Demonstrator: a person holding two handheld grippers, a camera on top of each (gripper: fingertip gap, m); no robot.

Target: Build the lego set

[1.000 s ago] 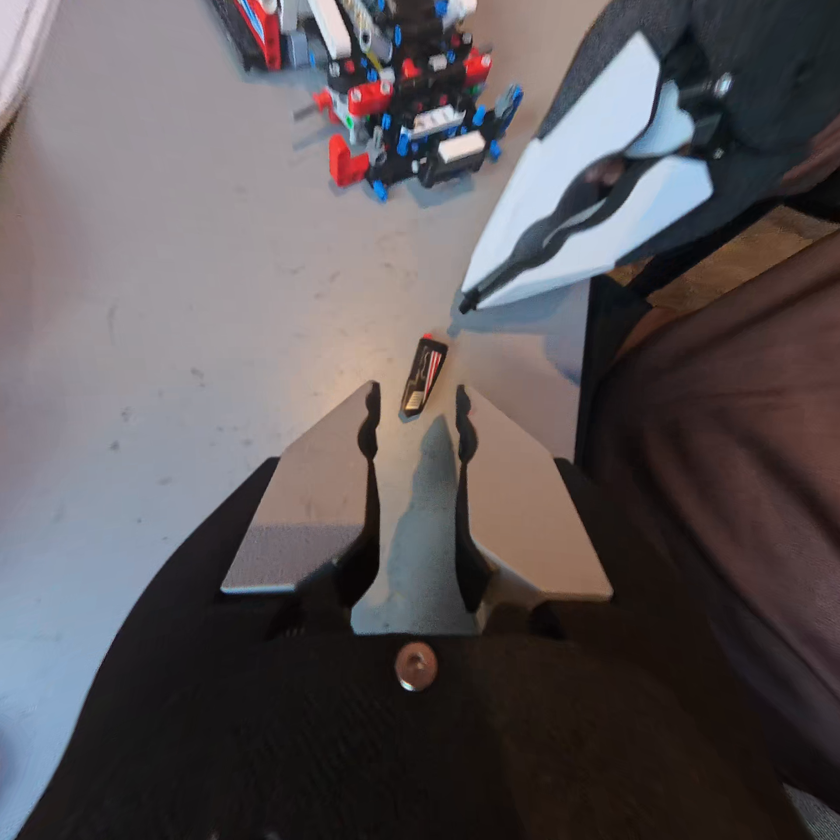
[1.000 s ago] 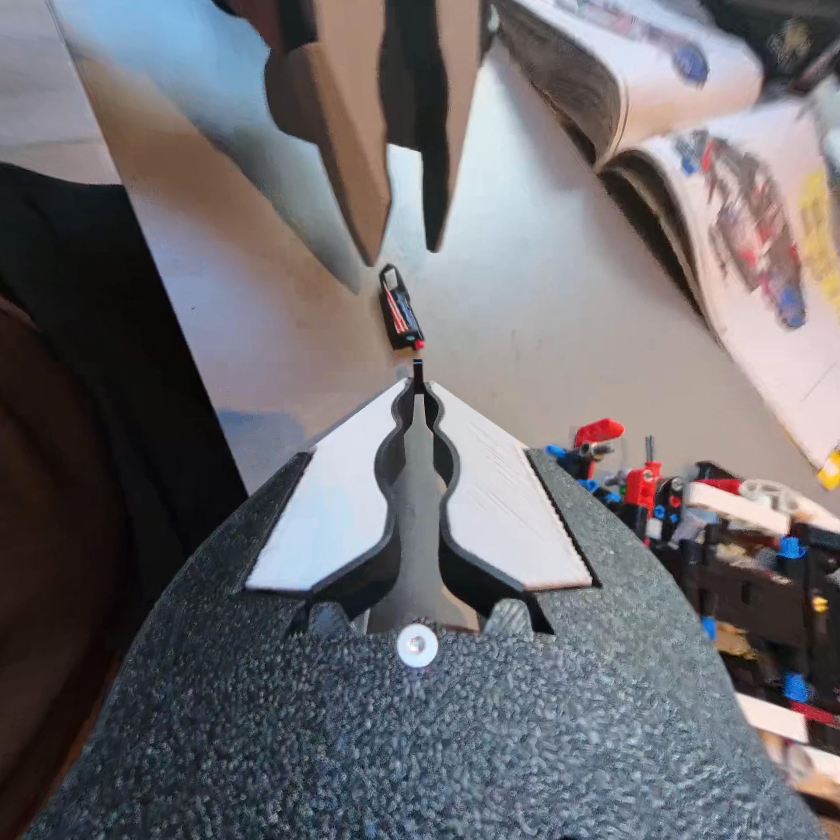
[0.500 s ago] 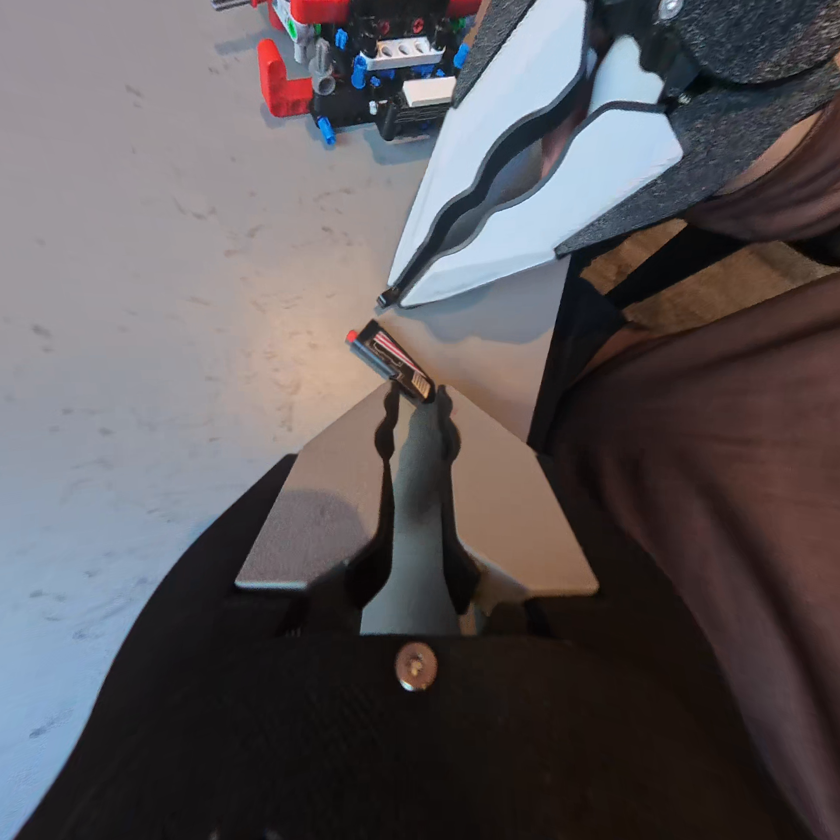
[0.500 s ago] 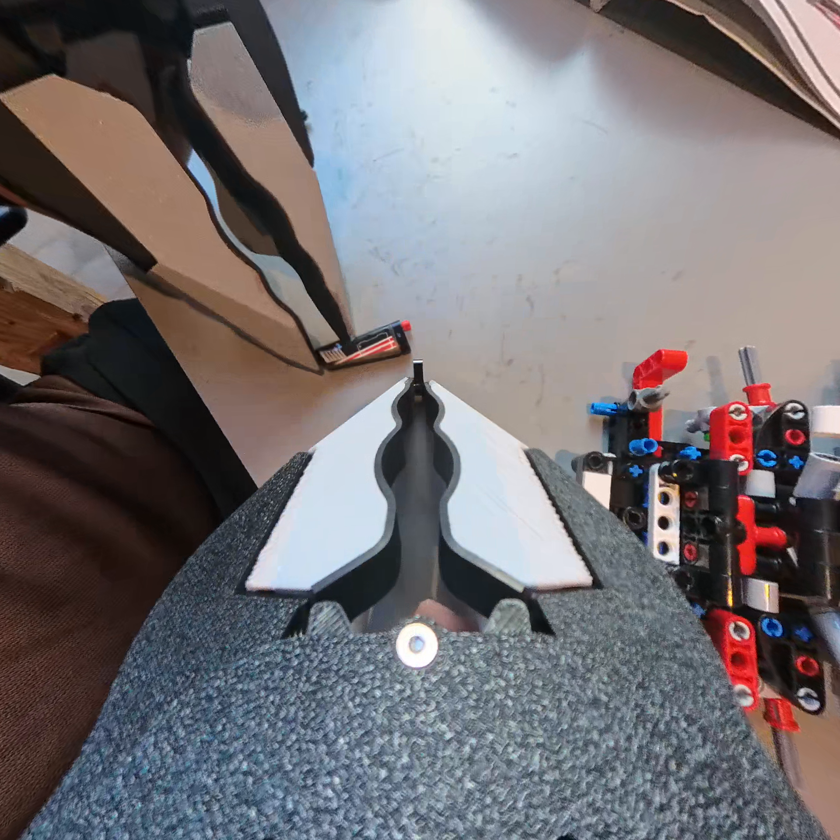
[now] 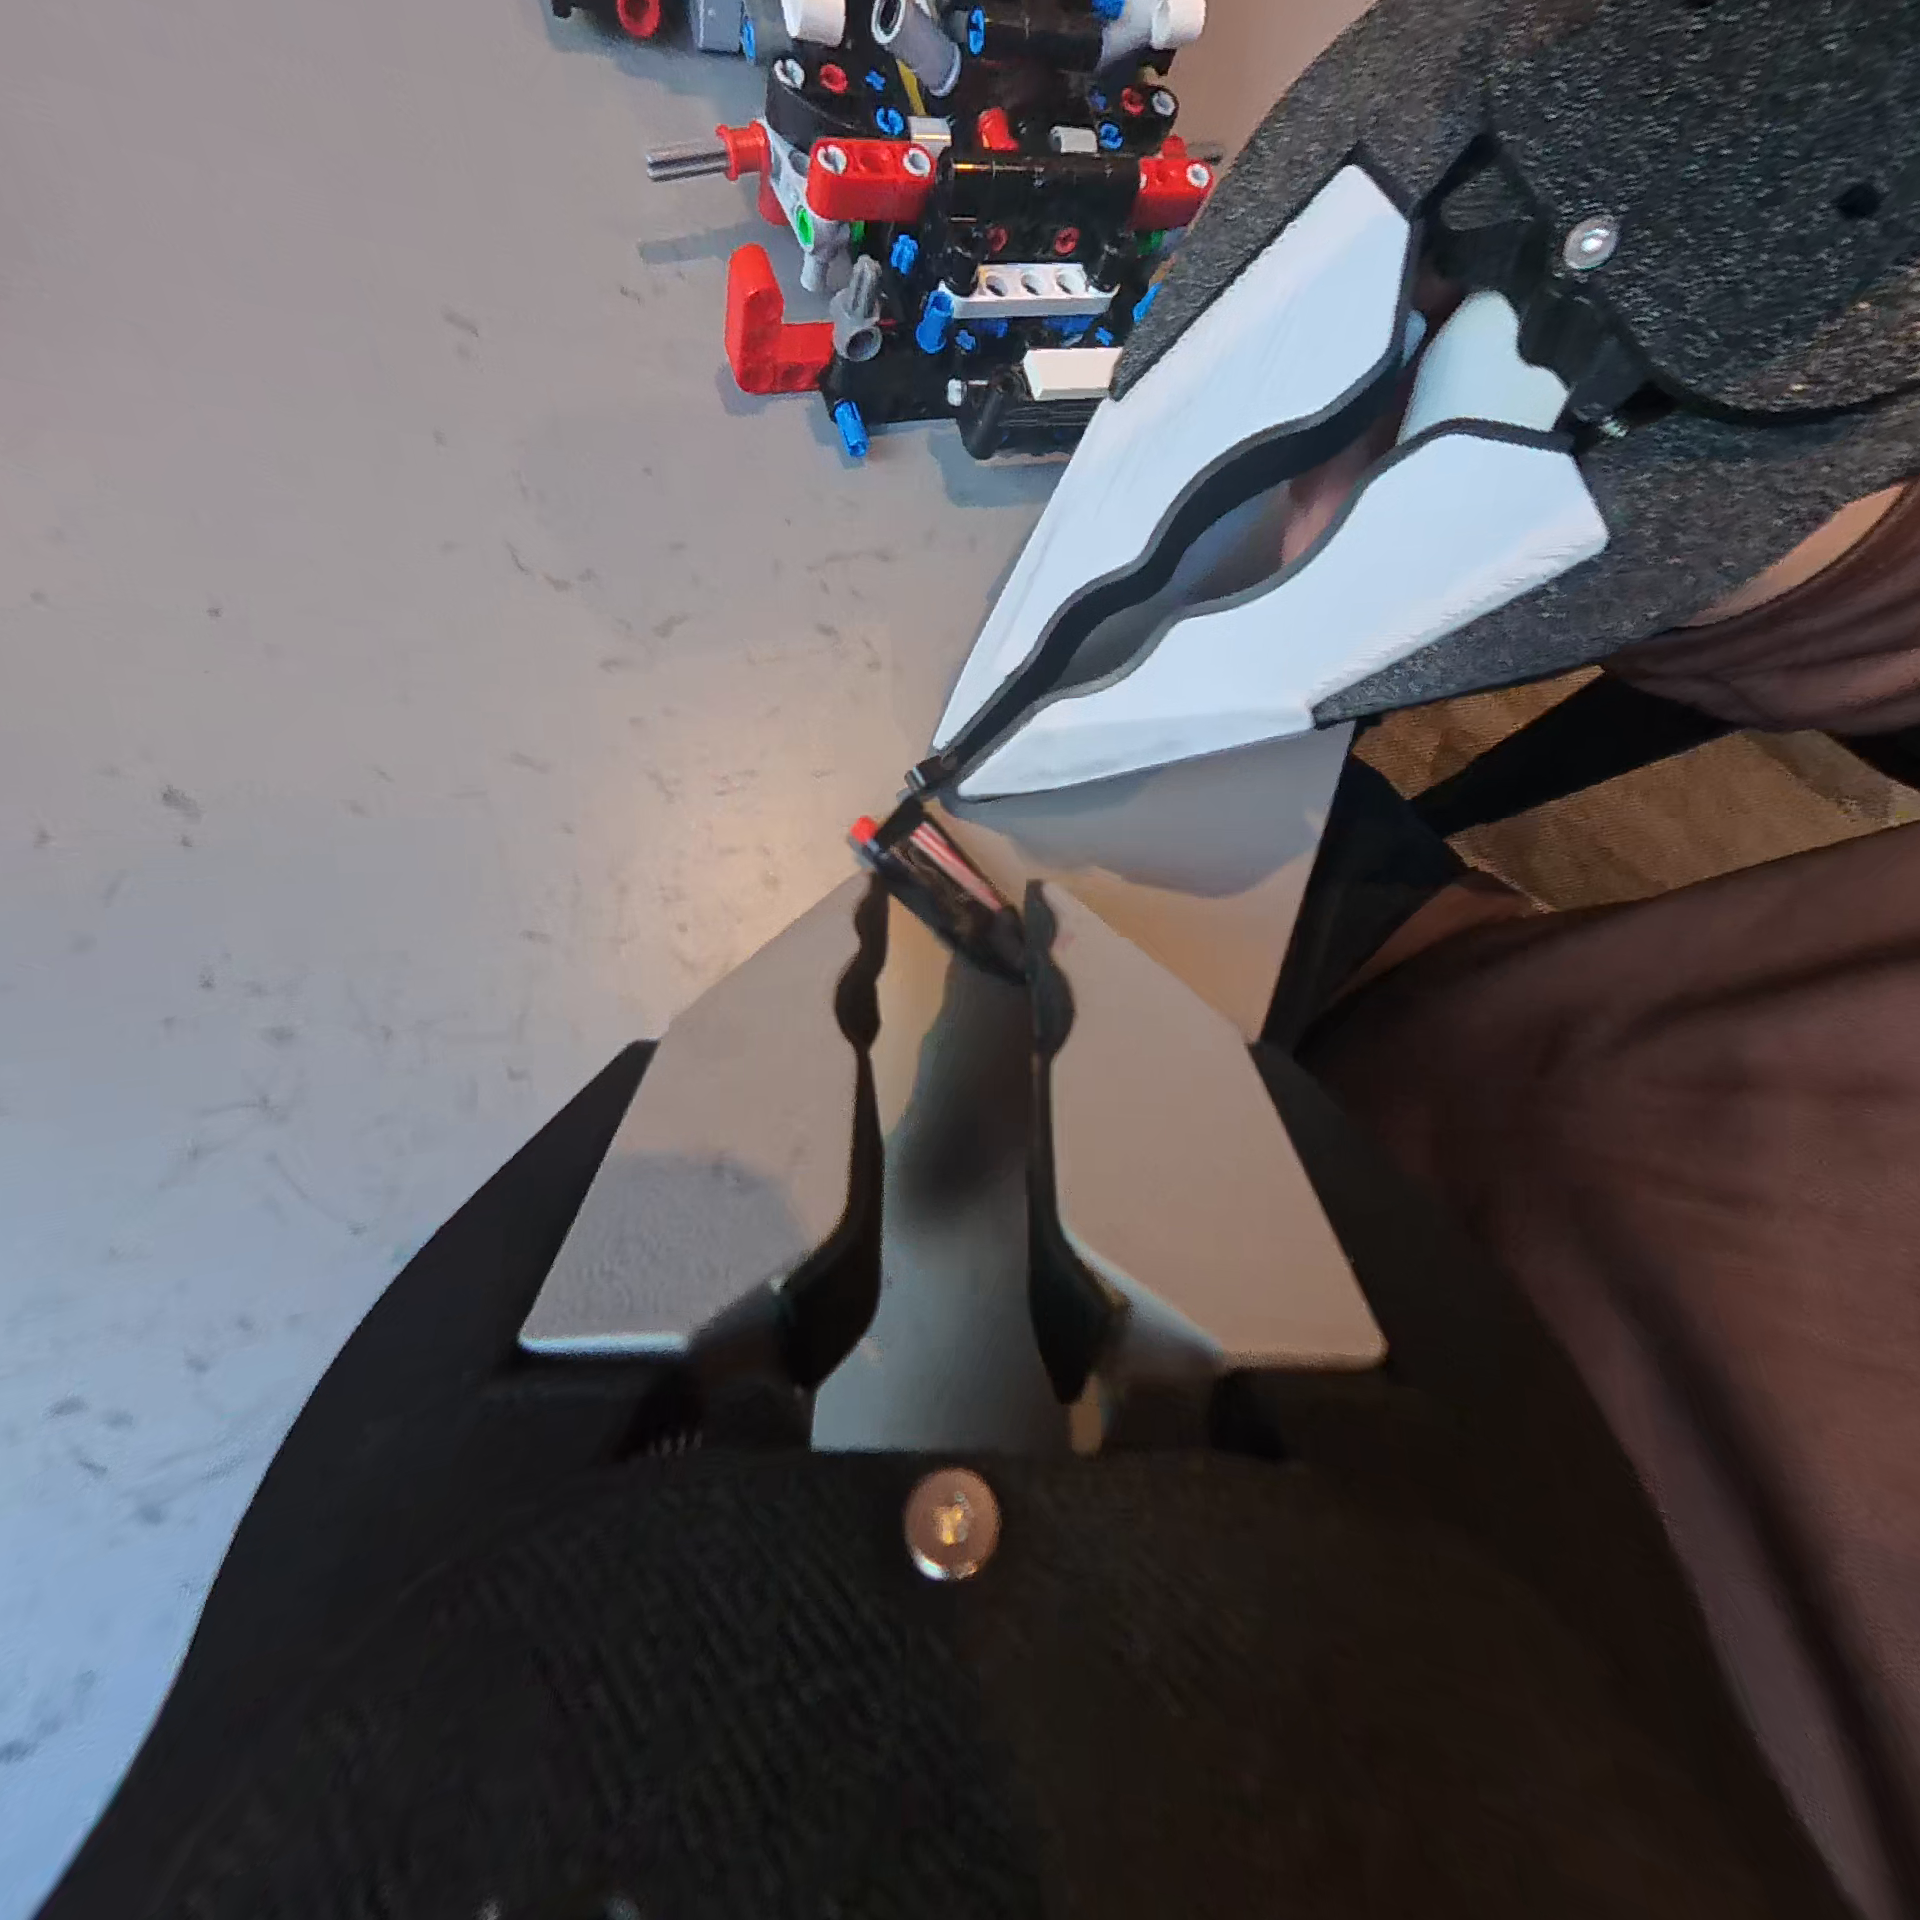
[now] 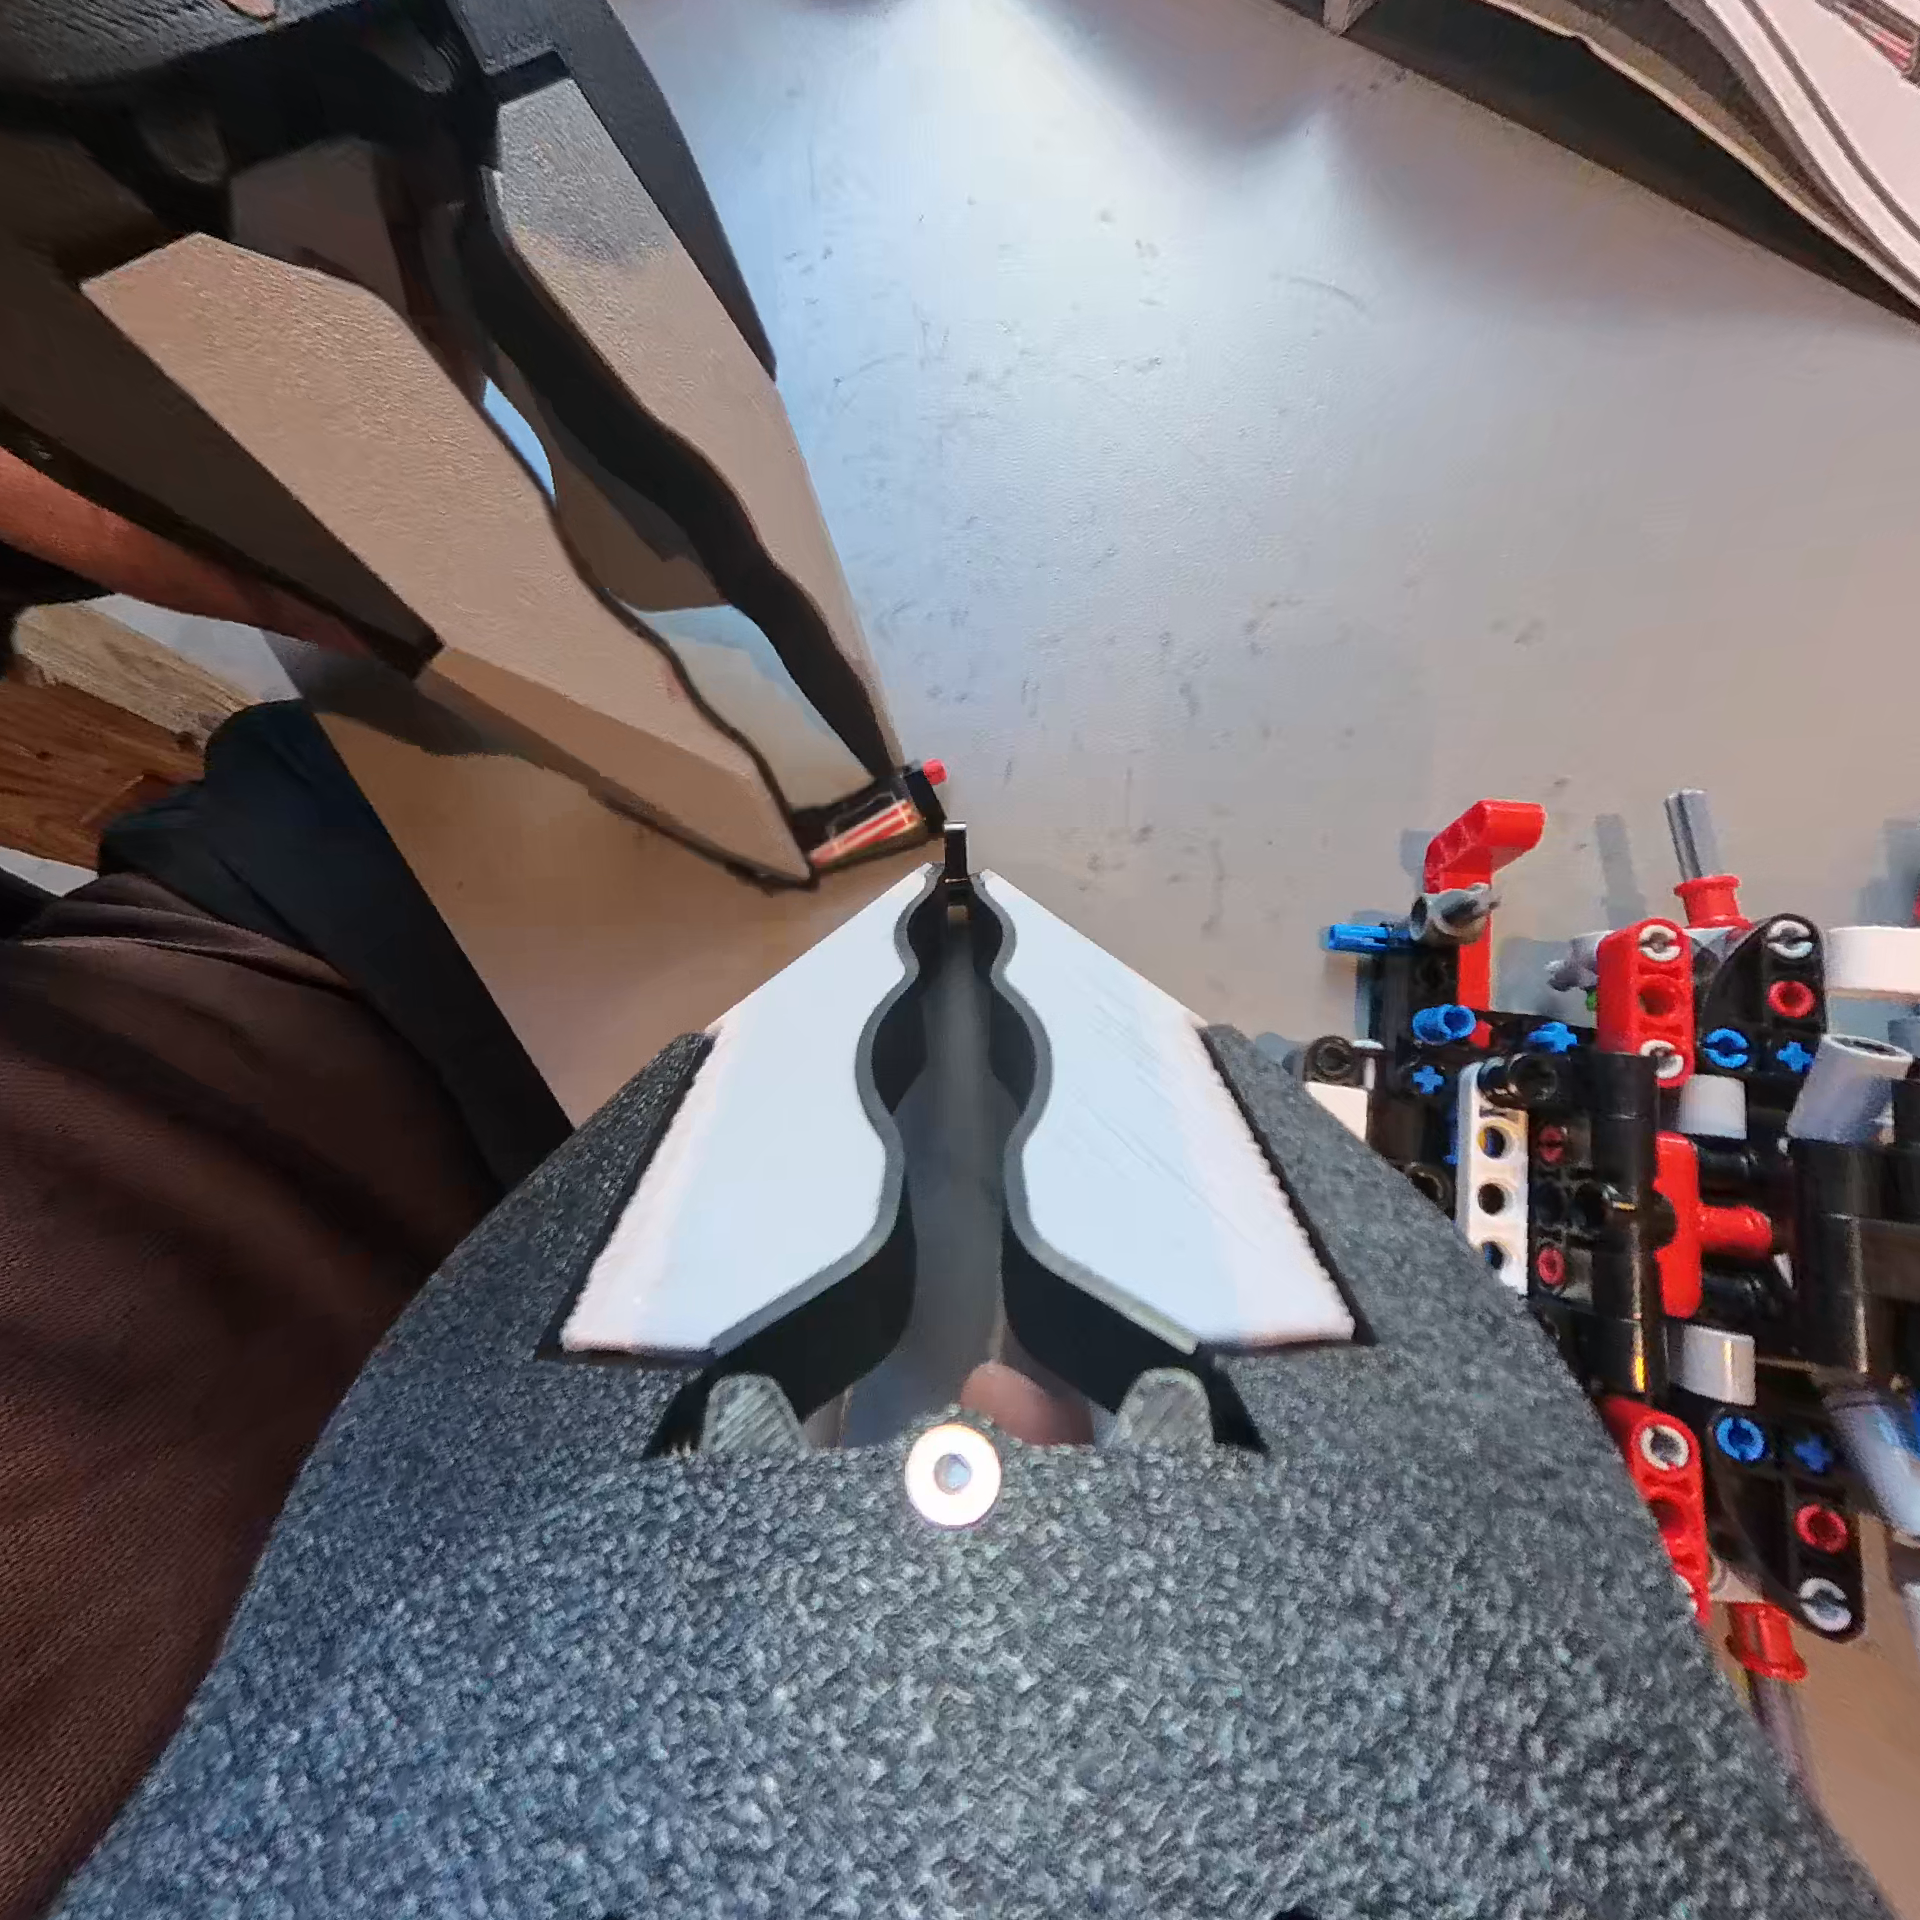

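Observation:
A small black Lego piece (image 5: 930,873) with red stripes and a red pin at its end sits slantwise between the tips of my left gripper (image 5: 948,904), which is shut on it close to the grey table (image 5: 364,623). The right wrist view shows the piece (image 6: 868,821) pinched at the left gripper's tips (image 6: 883,805). My right gripper (image 6: 954,883) is shut on a tiny black pin (image 6: 954,844) that sticks out of its tips, a little way from the piece's red end. The right gripper also shows in the left wrist view (image 5: 930,774).
The part-built black, red and white Lego model (image 5: 977,239) stands farther out on the table, right of the right gripper (image 6: 1621,1195). An open instruction booklet (image 6: 1818,135) lies beyond. The table edge and a person's brown clothing (image 5: 1662,1247) are close by. Less than 4 cm separates the two grippers' tips.
The left gripper moved up to the black piece, which lay loose before it, and closed on it. The right gripper with its pin came nearer to the piece's red end.

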